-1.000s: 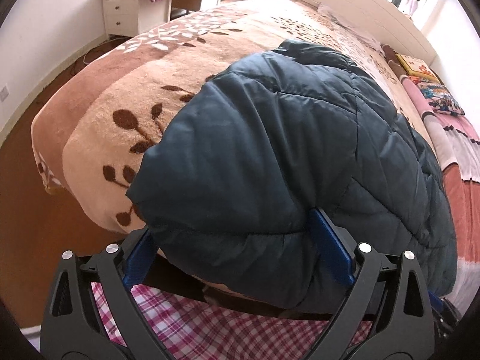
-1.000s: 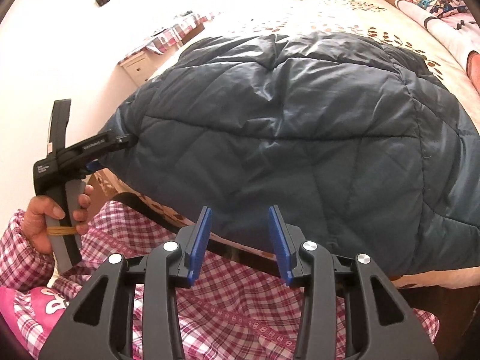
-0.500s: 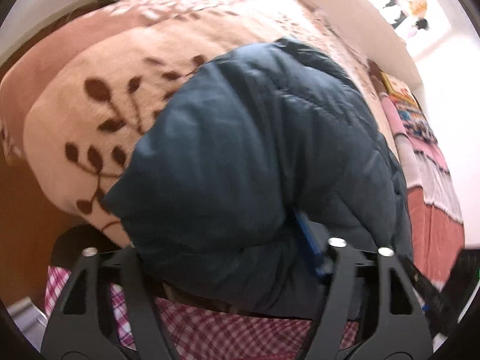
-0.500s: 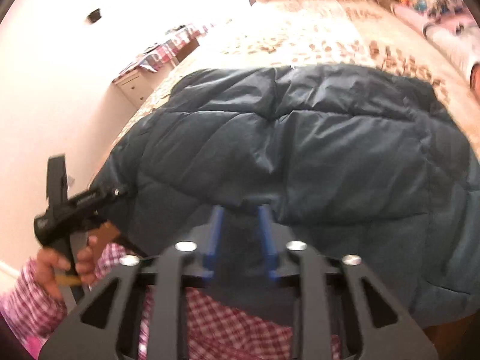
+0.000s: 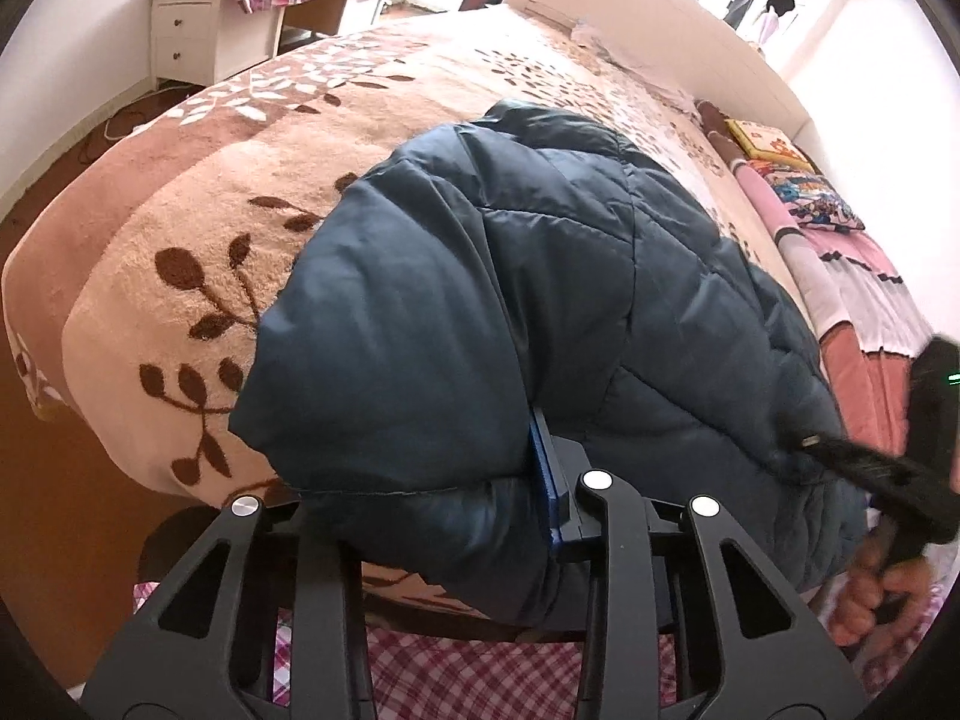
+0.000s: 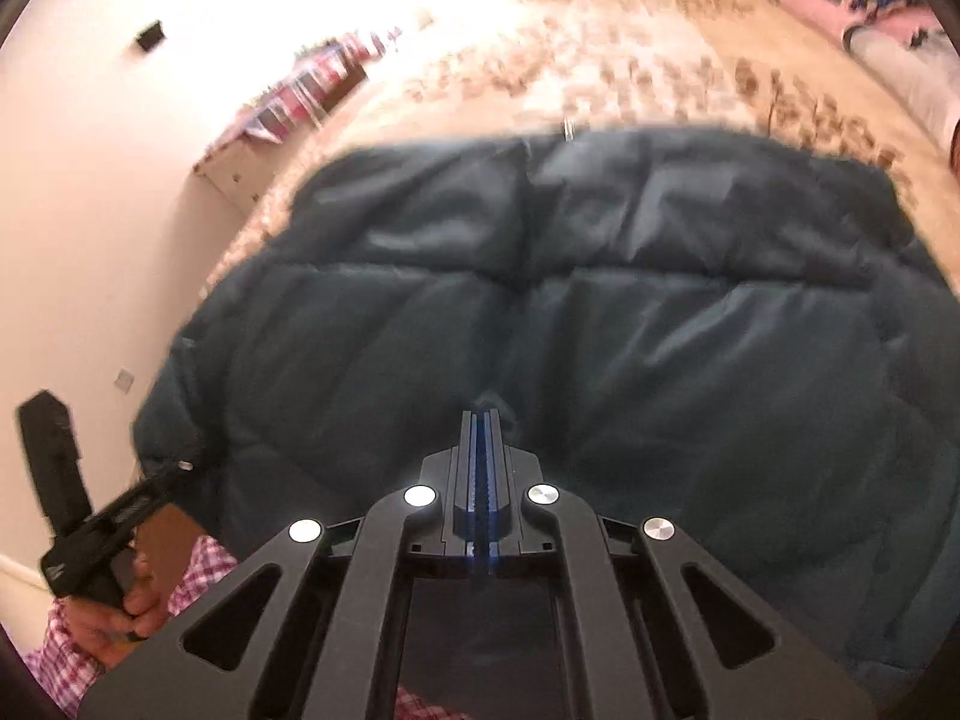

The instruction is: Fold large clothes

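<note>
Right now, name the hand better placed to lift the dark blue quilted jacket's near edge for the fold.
Left, probably. The left tongs have just been closing around a thick bunch at the dark blue quilted jacket's corner. The right tongs are shut on only a thin pinch of hem.

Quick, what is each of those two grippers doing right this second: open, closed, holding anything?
Left gripper: jaws have just been closing, now clamped on the near edge of the dark blue quilted jacket.
Right gripper: shut, pinching the jacket's near edge.
</note>
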A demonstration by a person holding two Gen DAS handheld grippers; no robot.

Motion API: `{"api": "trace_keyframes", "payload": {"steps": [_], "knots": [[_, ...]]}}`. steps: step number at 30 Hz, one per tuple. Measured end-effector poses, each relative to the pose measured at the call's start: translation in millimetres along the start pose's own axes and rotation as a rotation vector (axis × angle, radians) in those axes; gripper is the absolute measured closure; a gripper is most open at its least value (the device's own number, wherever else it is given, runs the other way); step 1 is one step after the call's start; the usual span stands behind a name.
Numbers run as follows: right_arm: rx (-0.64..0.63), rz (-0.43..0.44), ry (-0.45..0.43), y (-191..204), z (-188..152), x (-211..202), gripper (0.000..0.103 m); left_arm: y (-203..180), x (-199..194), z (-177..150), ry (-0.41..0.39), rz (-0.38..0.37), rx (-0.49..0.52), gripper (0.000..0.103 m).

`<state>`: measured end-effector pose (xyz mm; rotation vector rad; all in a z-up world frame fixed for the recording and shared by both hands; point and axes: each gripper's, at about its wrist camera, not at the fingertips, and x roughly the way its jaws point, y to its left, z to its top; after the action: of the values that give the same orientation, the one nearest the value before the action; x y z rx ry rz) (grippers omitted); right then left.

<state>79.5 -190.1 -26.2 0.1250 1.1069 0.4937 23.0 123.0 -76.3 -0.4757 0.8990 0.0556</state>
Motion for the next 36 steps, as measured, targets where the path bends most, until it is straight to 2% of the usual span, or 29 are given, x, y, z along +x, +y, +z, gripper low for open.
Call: {"api": "trace_keyframes", "payload": {"steps": [8, 12, 19, 22, 24, 25, 27, 29, 33, 36], "knots": [[0.091, 0.052, 0.077, -27, 0, 33, 0.103, -10, -25, 0, -0.099, -0.069, 0.003, 0.081], [0.076, 0.036, 0.067, -27, -1, 37, 0.103, -34, -42, 3, -0.165, -0.084, 0.094, 0.083], [0.097, 0.05, 0.072, -29, -2, 33, 0.103, -57, -64, 9, -0.206, -0.115, 0.161, 0.086], [0.105, 0.061, 0.078, -32, 2, 32, 0.103, -79, -78, 9, -0.245, -0.123, 0.241, 0.086], [0.134, 0.07, 0.069, -37, 0, 20, 0.102, -93, -85, 8, -0.265, -0.126, 0.292, 0.086], [0.139, 0.089, 0.044, -38, 1, 8, 0.097, -99, -89, 7, -0.272, -0.127, 0.316, 0.086], [0.122, 0.127, -0.031, -42, -1, -27, 0.097, -108, -95, 6, -0.287, -0.127, 0.351, 0.086], [0.111, 0.125, -0.095, -52, -9, -64, 0.097, -121, -101, 3, -0.305, -0.132, 0.391, 0.086], [0.163, 0.09, -0.151, -91, -36, -113, 0.097, -147, -109, -1, -0.328, -0.149, 0.46, 0.086], [0.228, -0.016, -0.18, -131, -57, -126, 0.097, -165, -114, -5, -0.33, -0.167, 0.506, 0.086]]}}
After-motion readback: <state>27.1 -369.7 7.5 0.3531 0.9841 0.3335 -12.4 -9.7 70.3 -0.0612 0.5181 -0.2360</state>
